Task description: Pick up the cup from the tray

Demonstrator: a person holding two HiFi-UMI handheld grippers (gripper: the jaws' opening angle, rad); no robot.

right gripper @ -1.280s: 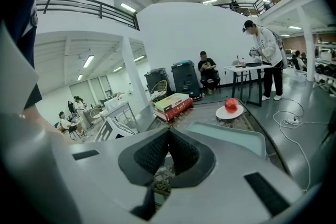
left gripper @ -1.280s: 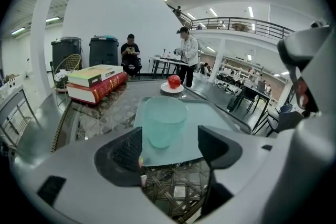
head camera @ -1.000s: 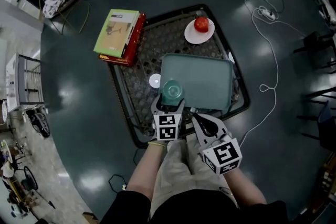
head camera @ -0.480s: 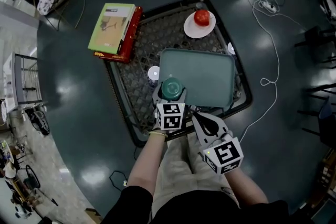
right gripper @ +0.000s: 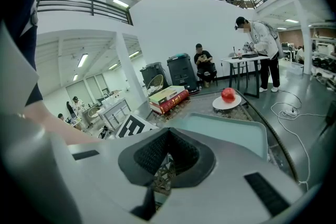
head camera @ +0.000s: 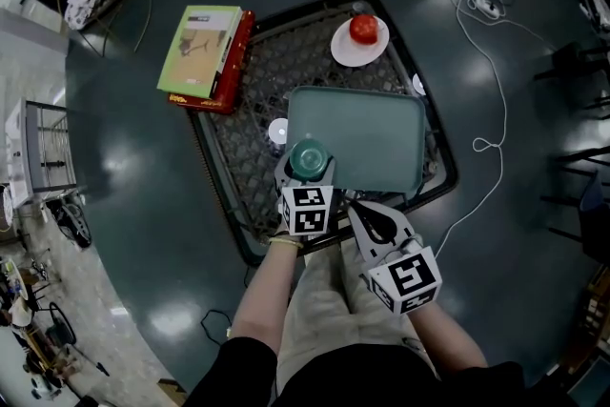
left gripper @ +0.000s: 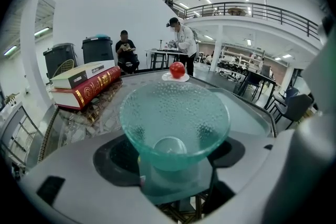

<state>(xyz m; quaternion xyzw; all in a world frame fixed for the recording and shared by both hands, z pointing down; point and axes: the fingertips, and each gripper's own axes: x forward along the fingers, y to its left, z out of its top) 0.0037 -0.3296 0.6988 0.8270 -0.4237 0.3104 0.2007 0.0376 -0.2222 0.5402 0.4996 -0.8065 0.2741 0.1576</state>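
A teal pebbled glass cup sits upright in my left gripper, over the near left corner of the teal tray. In the left gripper view the cup fills the middle and my left gripper is shut on its base. The tray lies just behind it, with nothing showing on it. My right gripper hovers near the table's front edge, to the right of the left one. In its own view the right gripper is shut with nothing in it.
A low black-framed table with a patterned top holds the tray. A red apple on a white plate stands at the far end. Stacked books lie at the far left, a small white disc sits left of the tray, and a white cable runs over the floor.
My left gripper keeps its hold on the cup and has barely shifted. The right gripper has stayed where it was.
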